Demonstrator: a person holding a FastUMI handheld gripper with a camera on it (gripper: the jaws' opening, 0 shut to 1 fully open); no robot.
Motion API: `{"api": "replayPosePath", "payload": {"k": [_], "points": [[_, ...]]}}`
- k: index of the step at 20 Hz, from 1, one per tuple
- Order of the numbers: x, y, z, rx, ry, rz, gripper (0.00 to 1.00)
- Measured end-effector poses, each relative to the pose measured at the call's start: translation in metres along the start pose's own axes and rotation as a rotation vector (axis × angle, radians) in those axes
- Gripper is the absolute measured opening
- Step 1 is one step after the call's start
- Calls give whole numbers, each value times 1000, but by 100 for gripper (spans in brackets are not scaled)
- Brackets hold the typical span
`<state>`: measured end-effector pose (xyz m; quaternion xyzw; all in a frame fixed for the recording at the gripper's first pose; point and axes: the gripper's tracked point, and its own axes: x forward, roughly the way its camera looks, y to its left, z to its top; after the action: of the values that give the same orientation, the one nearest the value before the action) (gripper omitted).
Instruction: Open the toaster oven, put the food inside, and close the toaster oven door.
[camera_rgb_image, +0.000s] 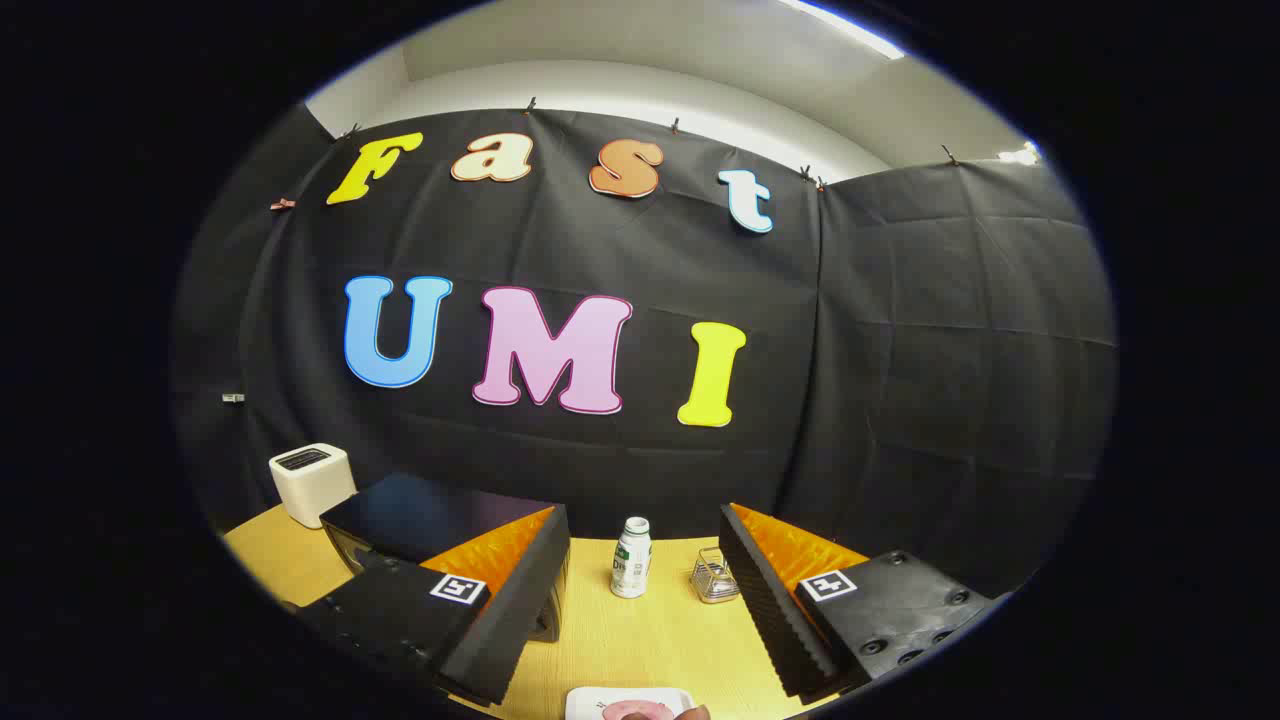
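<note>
The black toaster oven (405, 512) stands on the wooden table (620, 640), beyond and to the left of my left finger, which hides its front. I cannot tell how its door stands. A white plate (590, 698) lies close below, between the bases of my fingers, and pink food (632, 711) rests on it, only partly visible. My gripper (642, 518) is open, held above the table with nothing between its fingers.
A white slot toaster (311, 483) stands left of the oven at the back. A small white bottle (631, 557) and a little wire basket (714, 577) stand ahead between the fingers, near the black cloth wall.
</note>
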<state>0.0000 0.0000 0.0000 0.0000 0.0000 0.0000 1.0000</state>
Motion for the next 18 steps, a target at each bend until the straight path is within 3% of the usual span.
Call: {"api": "replayPosePath", "payload": {"k": [18], "points": [[-6, -2, 0, 7, -6, 9, 98]]}}
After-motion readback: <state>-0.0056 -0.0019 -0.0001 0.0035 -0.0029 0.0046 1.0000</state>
